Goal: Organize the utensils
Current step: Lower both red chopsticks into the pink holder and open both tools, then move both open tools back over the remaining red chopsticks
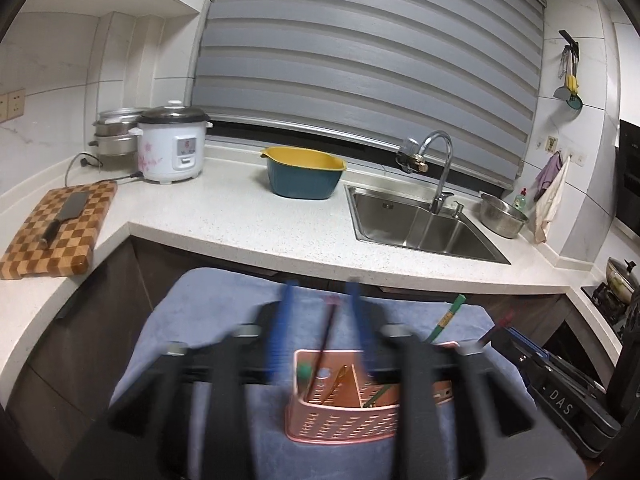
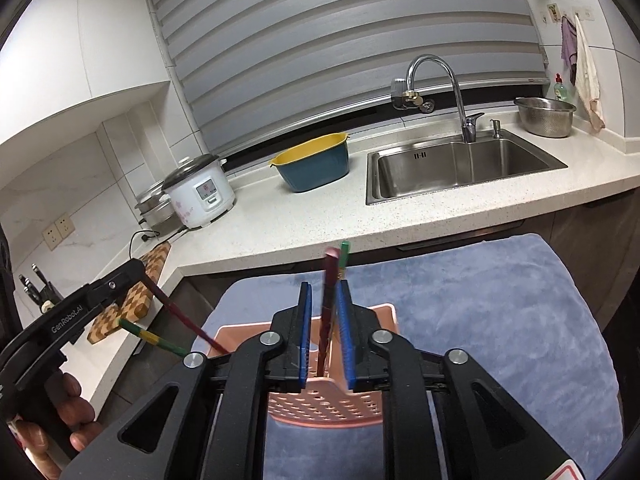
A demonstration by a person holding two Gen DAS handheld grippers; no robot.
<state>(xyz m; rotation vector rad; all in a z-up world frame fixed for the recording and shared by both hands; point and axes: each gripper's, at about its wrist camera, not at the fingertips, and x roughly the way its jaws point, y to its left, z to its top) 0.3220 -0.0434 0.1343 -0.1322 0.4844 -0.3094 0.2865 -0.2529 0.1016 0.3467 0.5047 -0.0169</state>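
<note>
A pink perforated utensil basket [image 1: 344, 416] stands on a blue-grey towel [image 1: 208, 320]. It holds a dark red chopstick [image 1: 326, 336], a green one [image 1: 448, 316] and other sticks. My left gripper [image 1: 322, 292] is blurred, jaws apart, hovering over the basket with the red chopstick between the blue fingers. In the right wrist view, my right gripper [image 2: 322, 292] is open just above the basket [image 2: 324, 404], with red and green chopsticks [image 2: 330, 304] standing between its pads untouched. The left gripper's body [image 2: 80, 312] shows at the left, near a red chopstick [image 2: 188, 322] and a green-yellow one [image 2: 154, 338].
White countertop [image 1: 224, 220] with a checkered cutting board and cleaver [image 1: 60, 224], rice cooker [image 1: 172, 146], blue-yellow colander bowl [image 1: 302, 172], steel sink [image 1: 420, 222] with faucet, and metal bowl [image 1: 502, 210]. A stove with a pan [image 1: 620, 276] is at the far right.
</note>
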